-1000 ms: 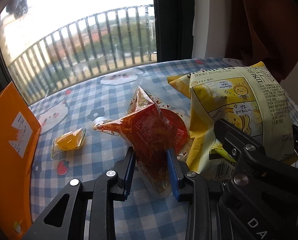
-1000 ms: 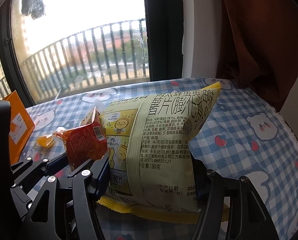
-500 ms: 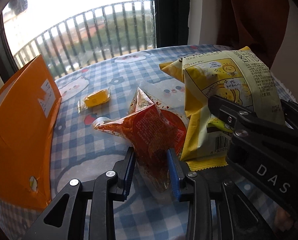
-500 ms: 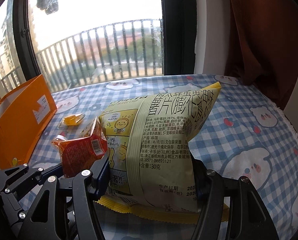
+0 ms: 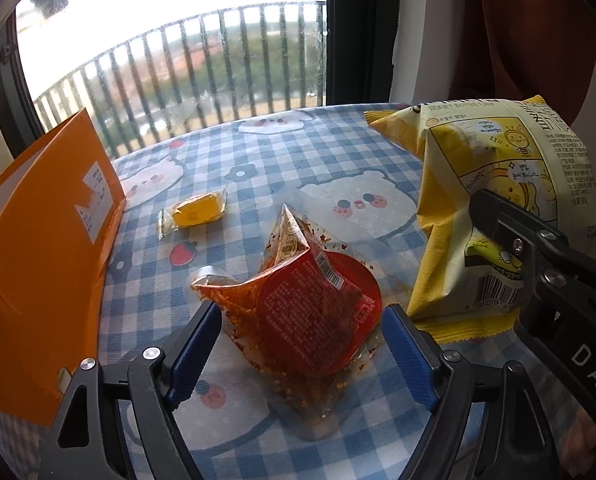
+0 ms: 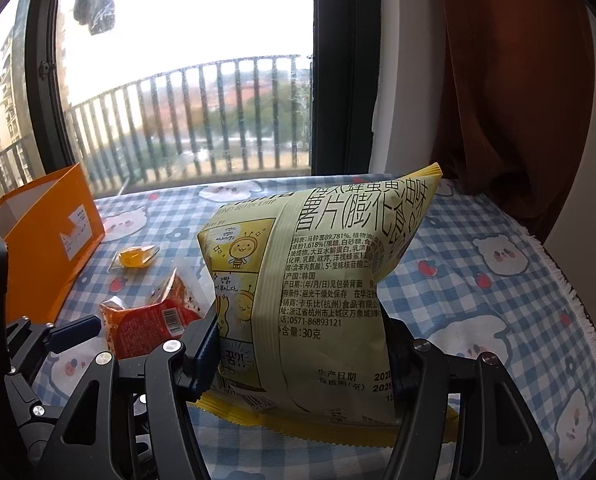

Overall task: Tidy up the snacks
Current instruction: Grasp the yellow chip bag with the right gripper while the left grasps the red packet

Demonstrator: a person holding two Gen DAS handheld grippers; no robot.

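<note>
Left wrist view: the left gripper [image 5: 304,334] has its jaws opening, and its blue pads [image 5: 196,350] stand clear of the red snack packet [image 5: 310,316], which lies between them on the checked counter [image 5: 338,148]. The packet looks released, though whether its lower edge touches a pad is hard to tell through the clear wrapping. Beyond it, a small yellow sweet [image 5: 196,213] lies alone on the cloth, just beside the orange box [image 5: 38,240] that stands open at the left edge. To the right, the yellow chip bag [image 5: 510,184] is held upright by the right gripper's black fingers [image 5: 510,232].

Right wrist view: the right gripper [image 6: 302,340] is clenched on the chip bag [image 6: 322,280], its jaws pressing the lower sides so that the bag stands up off the counter [image 6: 478,300]. The red packet [image 6: 150,320] shows low at the left, the yellow sweet [image 6: 134,258] farther back, and the orange box [image 6: 46,240] at the left, its visible part showing only bare white walls.

As a judgement, the sorting is at an early stage. None of the three snacks can be seen in the box; all are out on the counter or in hand. If the box is the goal, the red packet, the sweet and the chip bag remain to be placed.
</note>
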